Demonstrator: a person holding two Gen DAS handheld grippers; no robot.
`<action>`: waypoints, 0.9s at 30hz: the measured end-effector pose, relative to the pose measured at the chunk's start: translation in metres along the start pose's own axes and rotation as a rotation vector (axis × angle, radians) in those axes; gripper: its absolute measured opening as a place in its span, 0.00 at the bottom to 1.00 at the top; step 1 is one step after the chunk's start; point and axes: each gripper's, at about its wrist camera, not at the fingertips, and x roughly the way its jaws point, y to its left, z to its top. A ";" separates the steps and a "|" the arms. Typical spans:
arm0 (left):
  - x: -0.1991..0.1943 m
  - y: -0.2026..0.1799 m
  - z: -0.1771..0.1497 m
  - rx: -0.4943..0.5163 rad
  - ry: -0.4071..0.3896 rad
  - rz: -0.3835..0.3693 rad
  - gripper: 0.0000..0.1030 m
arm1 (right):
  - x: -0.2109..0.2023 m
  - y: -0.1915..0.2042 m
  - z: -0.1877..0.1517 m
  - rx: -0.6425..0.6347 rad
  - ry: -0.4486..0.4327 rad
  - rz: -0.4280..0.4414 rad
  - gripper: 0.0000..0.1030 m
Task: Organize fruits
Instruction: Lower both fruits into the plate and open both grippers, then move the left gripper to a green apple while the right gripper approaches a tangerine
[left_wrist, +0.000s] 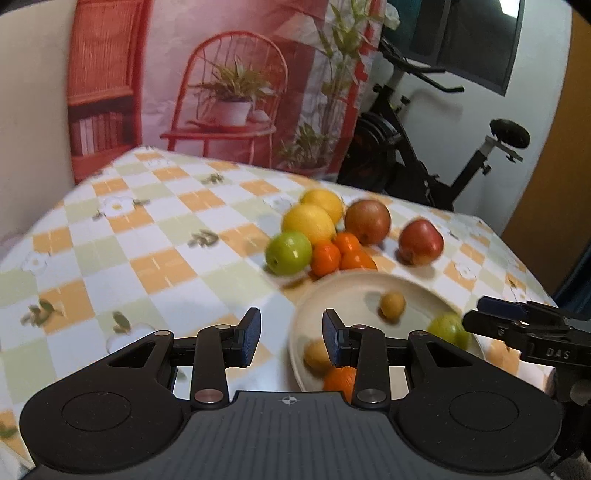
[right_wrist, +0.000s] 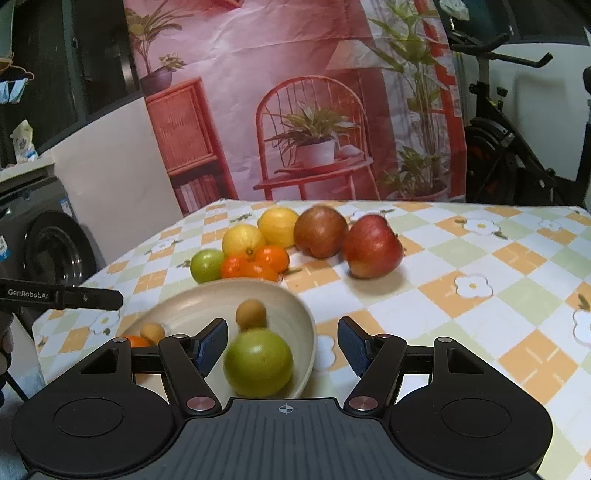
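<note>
A cream bowl (right_wrist: 306, 321) (left_wrist: 354, 288) on the checked tablecloth holds a green apple (right_wrist: 258, 363) (left_wrist: 447, 328), two small tan fruits (right_wrist: 251, 314) (right_wrist: 152, 332) and an orange (right_wrist: 133, 340). Behind it lie two lemons (right_wrist: 243, 238), a green apple (right_wrist: 207, 265), three tangerines (right_wrist: 255, 264) and two red apples (right_wrist: 371, 247). My right gripper (right_wrist: 282, 347) is open over the bowl's right rim, the green apple just left of its middle and not gripped. My left gripper (left_wrist: 291, 338) is open and empty at the bowl's left rim.
The table's (right_wrist: 480, 258) right part carries only the flowered cloth. A printed backdrop (right_wrist: 295, 92) hangs behind the table. An exercise bike (left_wrist: 424, 147) stands at the back right. A washing machine (right_wrist: 44, 243) stands to the left of the table.
</note>
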 end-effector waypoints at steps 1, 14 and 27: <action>-0.001 0.001 0.005 0.005 -0.010 0.007 0.38 | 0.001 0.000 0.005 0.001 0.001 -0.001 0.60; -0.002 0.013 0.068 0.034 -0.131 0.032 0.38 | 0.063 0.022 0.078 -0.091 0.118 0.024 0.57; 0.028 0.039 0.051 -0.012 -0.080 0.009 0.38 | 0.145 0.038 0.086 -0.121 0.298 -0.016 0.52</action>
